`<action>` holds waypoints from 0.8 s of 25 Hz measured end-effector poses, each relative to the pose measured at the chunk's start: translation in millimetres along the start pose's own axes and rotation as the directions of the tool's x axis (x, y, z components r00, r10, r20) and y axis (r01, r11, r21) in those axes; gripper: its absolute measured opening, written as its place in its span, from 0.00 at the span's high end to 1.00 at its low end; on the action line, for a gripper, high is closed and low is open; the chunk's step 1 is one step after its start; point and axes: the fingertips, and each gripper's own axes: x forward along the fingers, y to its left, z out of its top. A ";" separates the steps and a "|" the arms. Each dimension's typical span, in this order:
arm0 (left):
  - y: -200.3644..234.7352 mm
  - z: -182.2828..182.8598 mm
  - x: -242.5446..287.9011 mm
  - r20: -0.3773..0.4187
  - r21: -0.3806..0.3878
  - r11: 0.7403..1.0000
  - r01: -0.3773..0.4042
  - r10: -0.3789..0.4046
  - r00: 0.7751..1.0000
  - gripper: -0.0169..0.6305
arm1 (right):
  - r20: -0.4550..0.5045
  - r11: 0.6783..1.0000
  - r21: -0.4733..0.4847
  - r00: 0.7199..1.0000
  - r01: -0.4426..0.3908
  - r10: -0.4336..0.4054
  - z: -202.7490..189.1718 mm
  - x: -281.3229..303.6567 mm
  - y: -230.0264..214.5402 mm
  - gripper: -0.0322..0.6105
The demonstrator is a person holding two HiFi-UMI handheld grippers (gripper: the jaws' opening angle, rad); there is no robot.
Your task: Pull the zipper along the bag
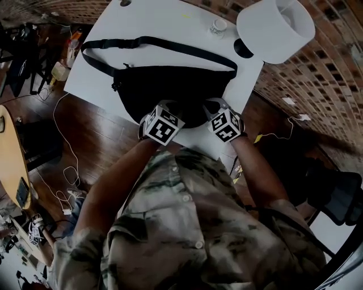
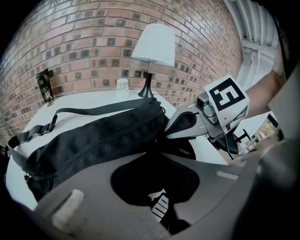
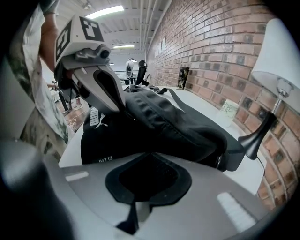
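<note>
2-handed pull: keep left gripper [image 2: 161, 211] clamped on black fabric waist bag [image 1: 170, 85]. Draw right gripper [image 3: 136, 213], likewise nipped on fabric, slow and level.

Left claw [image 2: 157, 197] pinches the black bag [image 2: 93, 140]

A loft-style office or workroom: bare brick wall [image 2: 93, 47], white desk [image 1: 170, 22] with a lamp [image 1: 278, 25], dark wooden floor [image 1: 96, 136] trailing cables [image 1: 62, 164], strip lights [image 3: 108, 10] overhead.
</note>
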 end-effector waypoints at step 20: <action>46.5 -31.1 -43.3 0.070 0.046 0.990 0.133 -0.136 0.988 0.94 | -0.175 0.987 0.065 0.976 0.144 -0.131 -5.2 -1.3 -6.5 0.94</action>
